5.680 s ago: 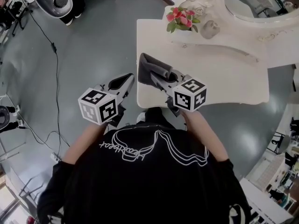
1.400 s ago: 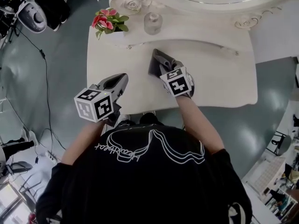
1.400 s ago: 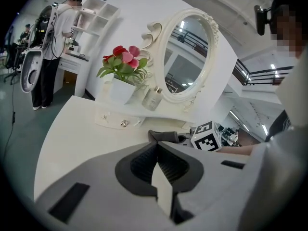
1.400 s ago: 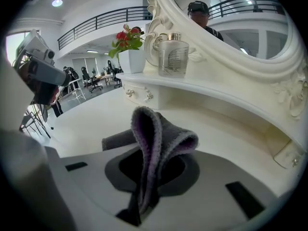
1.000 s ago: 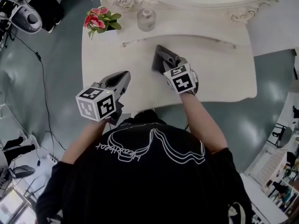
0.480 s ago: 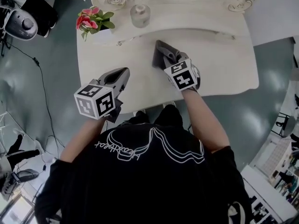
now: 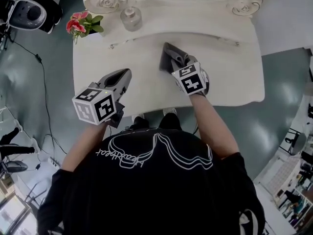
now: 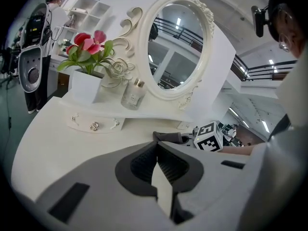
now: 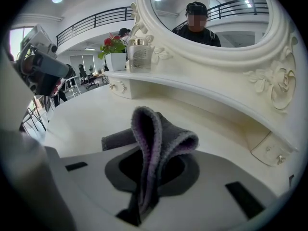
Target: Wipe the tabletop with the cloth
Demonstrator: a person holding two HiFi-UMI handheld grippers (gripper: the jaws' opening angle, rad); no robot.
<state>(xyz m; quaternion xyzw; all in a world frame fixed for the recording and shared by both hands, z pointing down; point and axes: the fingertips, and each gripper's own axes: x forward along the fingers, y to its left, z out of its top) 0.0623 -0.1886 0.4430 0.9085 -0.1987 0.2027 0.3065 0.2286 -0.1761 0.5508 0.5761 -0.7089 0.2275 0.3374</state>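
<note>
A folded grey cloth (image 7: pixel 171 58) lies on the white tabletop (image 7: pixel 230 77) near its middle, pinched at its near end by my right gripper (image 7: pixel 180 67). In the right gripper view the cloth (image 9: pixel 153 143) bunches up in a loop between the shut jaws. My left gripper (image 7: pixel 120 78) hovers over the table's front left part, jaws shut with nothing between them (image 8: pixel 157 165). In the left gripper view the cloth (image 8: pixel 168 137) and the right gripper's marker cube (image 8: pixel 210 136) sit ahead to the right.
At the table's back stand an ornate oval mirror (image 8: pixel 175 42), a glass bottle (image 7: pixel 131 19) and a white pot of pink flowers (image 7: pixel 80 24) on a raised shelf with small drawer knobs (image 8: pixel 94 126). Grey floor with a cable (image 7: pixel 44 87) lies to the left.
The head view has drifted so the table sits further right and lower. The right gripper keeps the cloth at nearly the same spot; the left gripper stays over the front left.
</note>
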